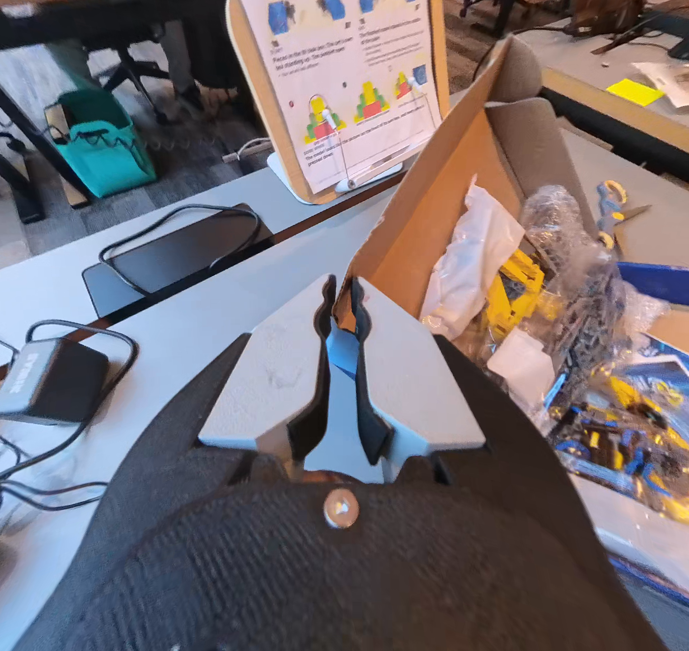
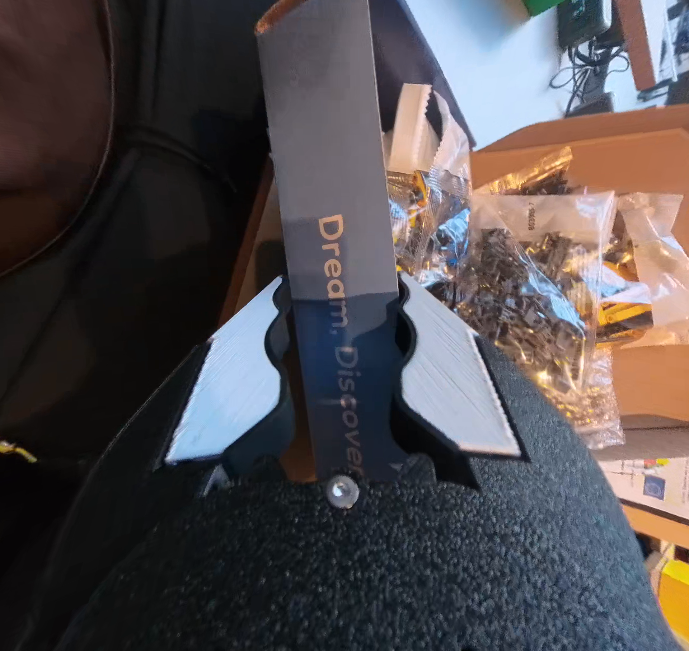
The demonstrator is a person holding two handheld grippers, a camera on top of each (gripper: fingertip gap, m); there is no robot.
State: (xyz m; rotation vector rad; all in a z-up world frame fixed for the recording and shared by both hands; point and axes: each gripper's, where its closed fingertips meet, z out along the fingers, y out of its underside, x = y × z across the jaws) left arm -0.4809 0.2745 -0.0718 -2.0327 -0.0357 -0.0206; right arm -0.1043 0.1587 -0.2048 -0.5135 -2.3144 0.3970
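the left gripper (image 1: pixel 345 297), grey-fingered with black wavy pads, has its jaws nearly closed on the torn lower corner of a brown cardboard box flap with a blue printed outer face (image 1: pixel 428 193); the flap runs up and away from the tips toward one o'clock, so its long edge lies roughly in line with the fingers. the right gripper (image 2: pixel 341 293) stands with its jaws set to the width of a tall dark glossy box flap bearing gold lettering (image 2: pixel 324 148), which passes between the pads and rises toward twelve o'clock; both pads look to be touching its edges, though whether they press firmly i cannot tell. each gripper thus has its own flap of what appears to be the same open box (image 1: pixel 522 141), whose inside lies at three o'clock of both. in it sit clear plastic bags of small dark and yellow building pieces (image 2: pixel 522 279) and a white plastic bag (image 1: pixel 469 252). the box rests on a pale grey table (image 1: pixel 208 335), with a black power brick and cable (image 1: pixel 56 379) at nine o'clock, a wooden stand holding a printed picture sheet (image 1: pixel 346 74) at twelve, and blue-and-yellow scissors (image 1: pixel 611 208) at two.
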